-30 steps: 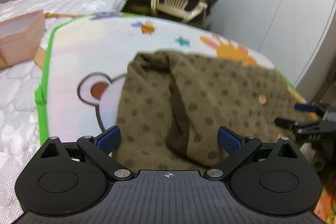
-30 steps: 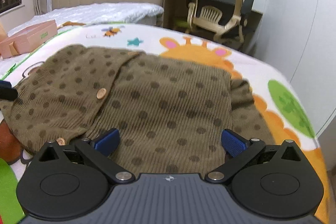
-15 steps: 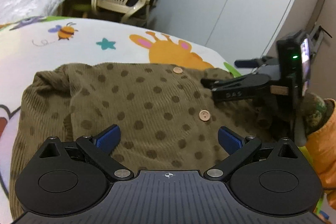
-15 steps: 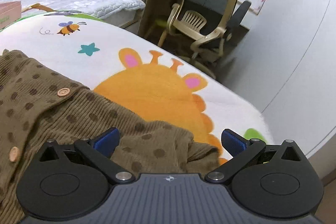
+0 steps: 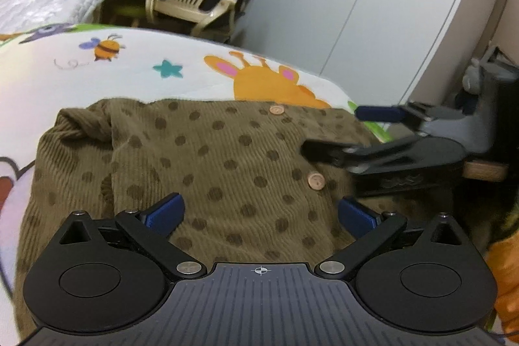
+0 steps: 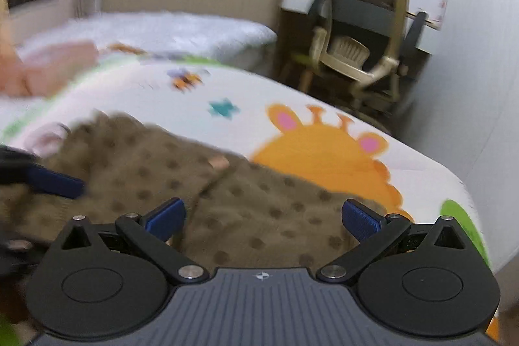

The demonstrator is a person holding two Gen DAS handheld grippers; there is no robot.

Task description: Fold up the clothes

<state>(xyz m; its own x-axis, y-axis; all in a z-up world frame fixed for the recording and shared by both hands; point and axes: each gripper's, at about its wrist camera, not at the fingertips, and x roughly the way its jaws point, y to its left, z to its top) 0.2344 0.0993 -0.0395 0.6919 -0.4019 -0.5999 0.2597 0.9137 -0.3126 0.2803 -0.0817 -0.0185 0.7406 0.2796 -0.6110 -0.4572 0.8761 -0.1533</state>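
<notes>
Cartoon play mat [image 5: 136,77] carries the dotted brown garment [image 5: 211,158], half-folded—left gripper [image 5: 259,214] and right gripper [image 6: 262,214] both wide, empty above it—a shallow pinch risks dragging layers apart.

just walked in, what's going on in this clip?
A person holds a two-finger tool in each hand over a brown dotted cardigan lying on a cartoon-print play mat, to fold it. Both the left tool and the right tool are open and gripping nothing. The right one also shows in the left view, reaching in sideways above the button edge. The cardigan is bunched at its left side, not yet a neat fold. The right view is blurred.
</notes>
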